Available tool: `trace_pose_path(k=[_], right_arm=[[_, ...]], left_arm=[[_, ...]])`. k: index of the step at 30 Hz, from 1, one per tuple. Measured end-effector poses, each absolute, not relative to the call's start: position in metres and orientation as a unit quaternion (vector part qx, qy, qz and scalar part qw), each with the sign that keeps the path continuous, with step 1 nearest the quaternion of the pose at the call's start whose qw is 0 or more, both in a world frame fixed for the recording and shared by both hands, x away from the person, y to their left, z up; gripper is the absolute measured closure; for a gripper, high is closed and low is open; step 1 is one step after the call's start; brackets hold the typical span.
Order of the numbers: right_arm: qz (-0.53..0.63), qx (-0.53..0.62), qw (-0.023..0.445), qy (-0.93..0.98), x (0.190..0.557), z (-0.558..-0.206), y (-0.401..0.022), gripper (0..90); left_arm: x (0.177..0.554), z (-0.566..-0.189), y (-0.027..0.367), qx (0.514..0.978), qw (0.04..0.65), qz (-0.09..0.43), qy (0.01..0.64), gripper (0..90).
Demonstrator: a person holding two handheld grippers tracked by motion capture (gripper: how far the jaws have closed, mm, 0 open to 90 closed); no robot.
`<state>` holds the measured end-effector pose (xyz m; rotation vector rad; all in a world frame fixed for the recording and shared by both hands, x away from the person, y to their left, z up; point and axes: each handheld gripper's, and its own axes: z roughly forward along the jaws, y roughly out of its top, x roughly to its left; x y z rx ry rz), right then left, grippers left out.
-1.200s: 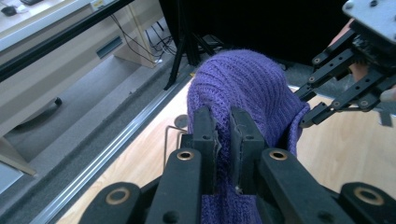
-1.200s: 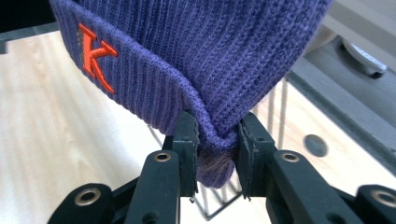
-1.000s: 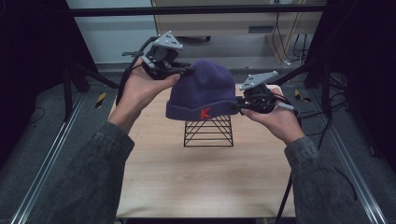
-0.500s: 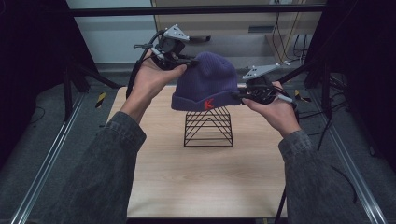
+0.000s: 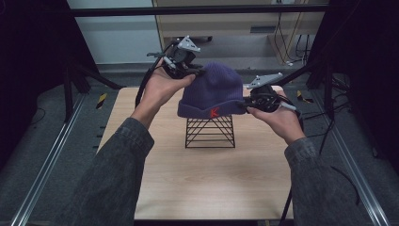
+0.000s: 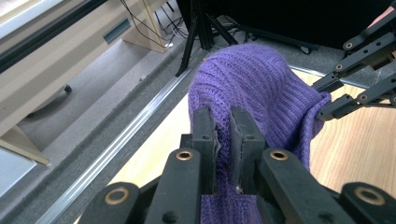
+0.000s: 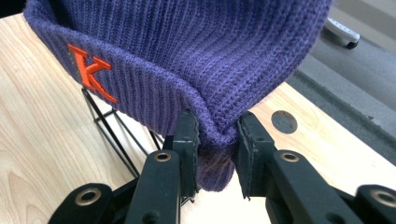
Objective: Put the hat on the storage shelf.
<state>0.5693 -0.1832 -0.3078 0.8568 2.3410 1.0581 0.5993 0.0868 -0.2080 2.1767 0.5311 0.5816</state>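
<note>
A purple knit beanie [image 5: 211, 92] with an orange letter K on its cuff hangs over a black wire stand [image 5: 210, 132] on the wooden table [image 5: 207, 188]. My left gripper [image 5: 196, 71] is shut on the beanie's far left side; in the left gripper view its jaws pinch the purple knit [image 6: 261, 93]. My right gripper [image 5: 244, 102] is shut on the cuff at the beanie's right edge. In the right gripper view the cuff [image 7: 196, 70] bunches between the two pads, and the wire stand [image 7: 112, 126] shows beneath it.
Metal rails [image 5: 51, 160] run along both sides of the table. Dark frame posts and cables [image 5: 324, 80] stand at the back right, and a pale cabinet [image 5: 221, 28] lies beyond the far edge.
Both hands have carried the beanie away from the person and lowered it onto the top of the wire stand. Both grips have held.
</note>
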Motion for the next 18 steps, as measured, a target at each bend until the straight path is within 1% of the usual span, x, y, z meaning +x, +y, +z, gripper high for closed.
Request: trace_pose_path(k=[6,10,18], right_arm=[[0.378,0.311,0.205,0.848,0.566,-0.319,-0.186,72.5],[0.378,0.306,0.198,0.851,0.564,-0.326,-0.186,72.5],[0.376,0.308,0.192,0.853,0.562,-0.332,-0.186,72.5]], left_arm=[[0.601,-0.217,0.089,0.86,0.406,0.225,0.211,81.5],[0.6,-0.222,0.09,0.865,0.397,0.226,0.205,81.5],[0.598,-0.231,0.094,0.866,0.397,0.223,0.207,81.5]])
